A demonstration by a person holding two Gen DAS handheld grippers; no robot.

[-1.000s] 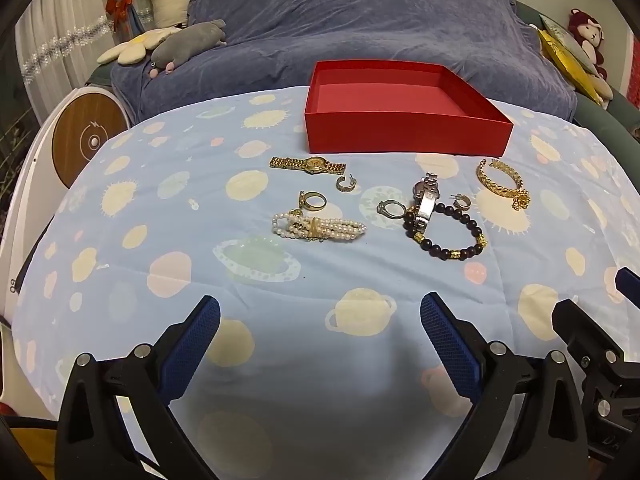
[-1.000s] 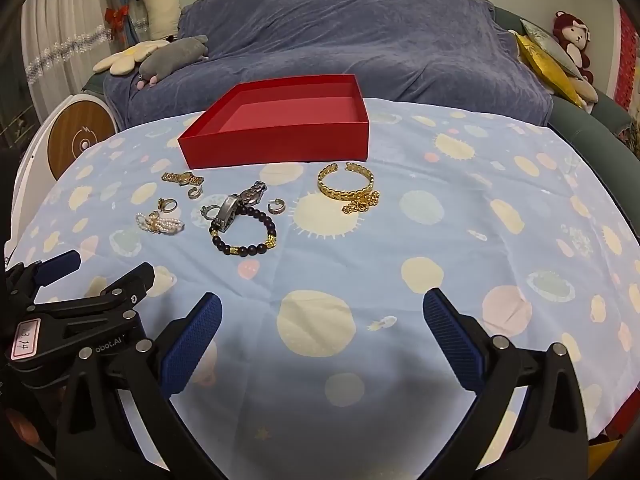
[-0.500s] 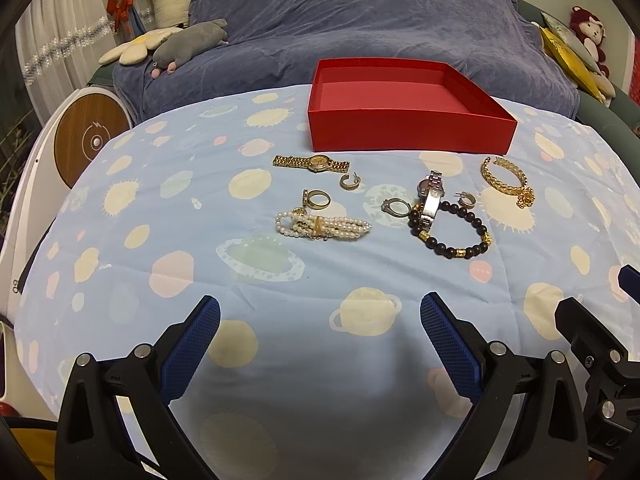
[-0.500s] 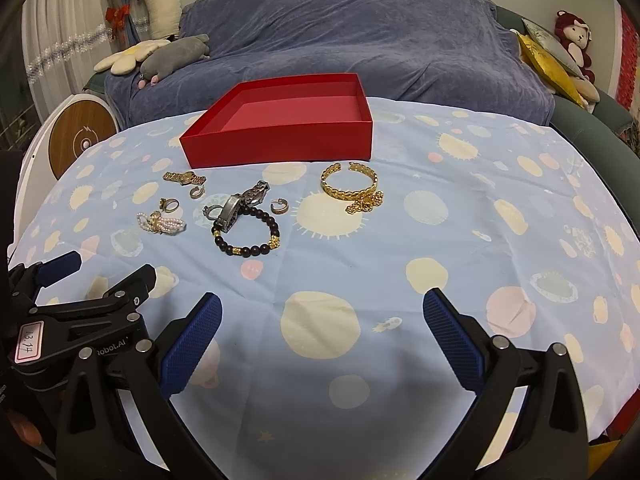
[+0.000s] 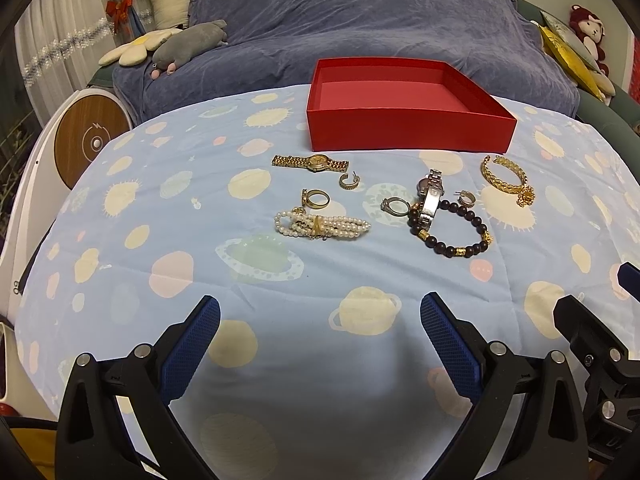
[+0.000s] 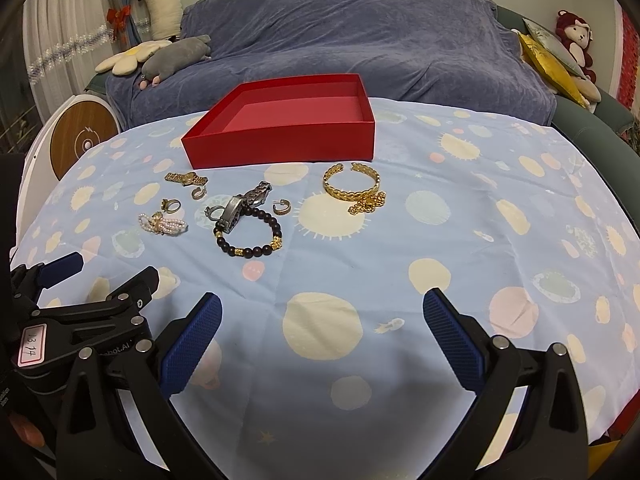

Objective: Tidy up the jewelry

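An empty red box (image 5: 408,128) stands at the far side of the table; it also shows in the right wrist view (image 6: 280,144). In front of it lie a gold watch (image 5: 310,162), a gold ring (image 5: 317,198), a pearl bracelet (image 5: 322,226), a silver watch (image 5: 430,197), a dark bead bracelet (image 5: 452,232) and a gold bangle (image 5: 505,178). The bangle (image 6: 352,186) and bead bracelet (image 6: 250,236) show in the right wrist view. My left gripper (image 5: 320,320) is open and empty, well short of the jewelry. My right gripper (image 6: 322,318) is open and empty.
The table carries a light blue cloth with planet prints (image 5: 160,208). A sofa under a blue cover (image 5: 360,24) stands behind, with plush toys (image 5: 188,42) at the left and a red one (image 6: 576,40) at the right. A round wooden-faced device (image 5: 90,142) stands left.
Both views have shifted slightly; the jewelry and box sit a little lower in the frames. Both grippers stay open and nothing on the table has moved.
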